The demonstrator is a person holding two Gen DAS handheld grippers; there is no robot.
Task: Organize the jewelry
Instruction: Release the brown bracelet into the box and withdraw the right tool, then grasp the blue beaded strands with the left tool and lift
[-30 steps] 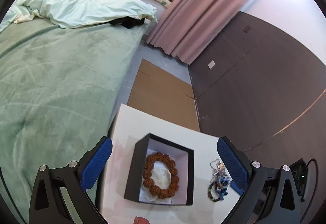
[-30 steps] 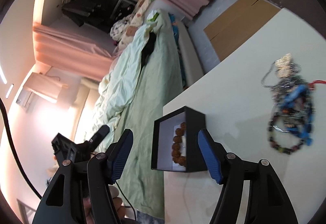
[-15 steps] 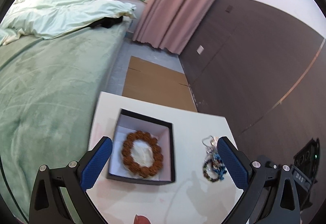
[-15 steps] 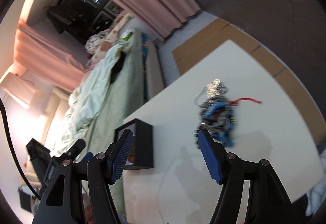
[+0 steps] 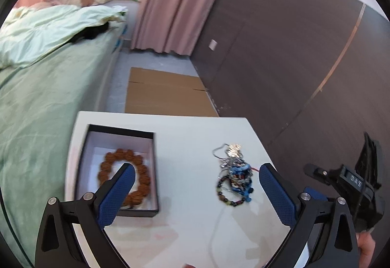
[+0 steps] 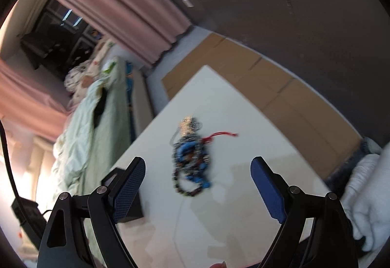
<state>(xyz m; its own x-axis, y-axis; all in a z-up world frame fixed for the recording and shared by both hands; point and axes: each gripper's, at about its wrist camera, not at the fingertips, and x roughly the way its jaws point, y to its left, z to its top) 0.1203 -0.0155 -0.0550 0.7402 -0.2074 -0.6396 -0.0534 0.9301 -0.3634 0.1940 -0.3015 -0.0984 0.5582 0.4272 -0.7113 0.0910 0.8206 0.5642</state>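
Left wrist view: cardboard (image 5: 165, 95) beyond table (image 5: 190, 224), bed (image 5: 43, 102) alongside.

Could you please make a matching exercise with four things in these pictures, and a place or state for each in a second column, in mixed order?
Things:
1. brown bead bracelet
2. tangled jewelry pile
3. flattened cardboard
4. right gripper

Places or states:
A. on the floor beyond the table
B. jaws open, holding nothing
C. inside the black box
D. loose on the white tabletop

Pairs: 1-C, 2-D, 3-A, 4-B
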